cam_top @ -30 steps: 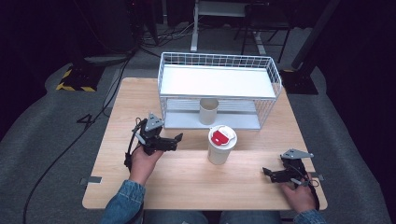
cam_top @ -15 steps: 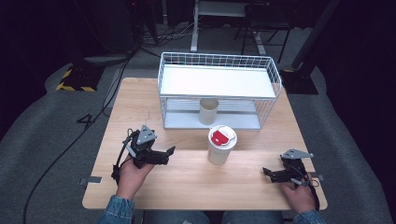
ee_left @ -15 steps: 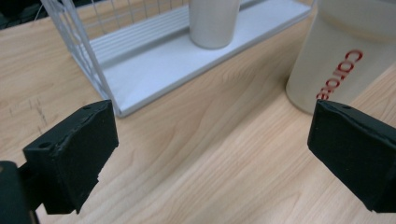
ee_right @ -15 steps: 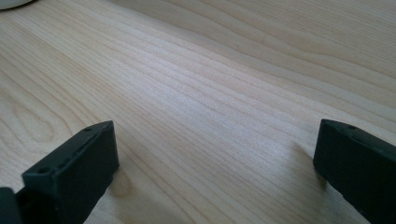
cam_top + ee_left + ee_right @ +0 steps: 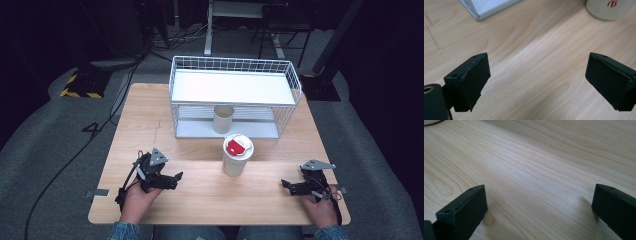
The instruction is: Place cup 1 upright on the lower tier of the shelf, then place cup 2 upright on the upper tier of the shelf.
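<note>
A white cup with a red-marked lid (image 5: 238, 156) stands in the middle of the wooden table (image 5: 145, 120); its base shows at the top right of the left gripper view (image 5: 610, 8). My left gripper (image 5: 175, 180) lies low over the front left of the table and points right toward that cup. Its jaws (image 5: 537, 72) have just been closing, but they stand apart with only bare wood between them. My right gripper (image 5: 285, 186) rests at the front right and points left. It is open (image 5: 539, 197) over bare wood.
A white wire rack (image 5: 235, 87) with a flat upper shelf stands at the back of the table, and a plain paper cup (image 5: 223, 119) sits on its lower level. A corner of the rack's base (image 5: 489, 6) lies ahead of the left gripper. Cables run across the dark floor.
My left hand has drawn back toward the table's front edge and sunk lower. The right hand and the cups have stayed put.
</note>
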The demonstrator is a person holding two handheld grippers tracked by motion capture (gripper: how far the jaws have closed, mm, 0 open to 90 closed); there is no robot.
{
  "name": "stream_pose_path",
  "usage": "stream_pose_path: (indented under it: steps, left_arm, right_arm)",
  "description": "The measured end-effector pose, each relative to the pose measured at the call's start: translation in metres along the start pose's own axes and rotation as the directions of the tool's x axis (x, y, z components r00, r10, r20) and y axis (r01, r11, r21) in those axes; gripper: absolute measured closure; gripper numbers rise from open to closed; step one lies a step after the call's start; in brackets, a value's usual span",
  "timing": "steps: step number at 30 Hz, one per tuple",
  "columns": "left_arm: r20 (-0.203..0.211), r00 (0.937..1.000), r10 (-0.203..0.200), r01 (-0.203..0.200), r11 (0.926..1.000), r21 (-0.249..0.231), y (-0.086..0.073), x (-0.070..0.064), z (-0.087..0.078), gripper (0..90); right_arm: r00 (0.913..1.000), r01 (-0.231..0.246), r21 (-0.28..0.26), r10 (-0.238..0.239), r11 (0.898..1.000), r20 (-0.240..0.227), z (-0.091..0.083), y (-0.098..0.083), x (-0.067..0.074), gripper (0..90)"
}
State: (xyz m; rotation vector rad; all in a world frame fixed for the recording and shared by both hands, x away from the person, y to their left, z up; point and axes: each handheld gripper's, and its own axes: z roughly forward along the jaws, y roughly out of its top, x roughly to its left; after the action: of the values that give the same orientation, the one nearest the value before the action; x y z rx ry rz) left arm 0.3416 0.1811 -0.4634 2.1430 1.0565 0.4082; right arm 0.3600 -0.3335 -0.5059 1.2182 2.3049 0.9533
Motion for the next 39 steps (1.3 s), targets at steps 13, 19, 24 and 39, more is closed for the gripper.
stream_pose_path:
  steps: [13, 19, 24, 39]
  left_arm:
    - [0.005, 0.9999, 0.016, -0.016, 0.9898, 0.141, -0.015, -0.008, 0.019, 7.4]
    - [-0.007, 0.9997, 0.021, -0.020, 0.9881, 0.153, -0.023, -0.007, 0.022, 7.8]
    - [0.017, 0.9996, 0.022, -0.023, 0.9965, 0.080, -0.032, -0.003, 0.025, 4.1]
    - [0.029, 0.9989, 0.035, -0.037, 0.9971, 0.066, -0.032, 0.000, 0.028, 0.4]
  right_arm:
    - [1.0000, 0.000, -0.001, 0.000, 1.000, 0.003, 0.001, 0.001, 0.000, 0.2]
    - [1.0000, -0.006, -0.002, 0.006, 1.000, 0.005, 0.001, 0.001, 0.001, 0.2]
    - [1.0000, -0.008, 0.000, 0.008, 1.000, 0.006, 0.002, 0.001, 0.001, 0.2]
    - [0.9979, -0.046, -0.005, 0.047, 0.999, 0.044, 0.003, 0.003, 0.002, 0.5]
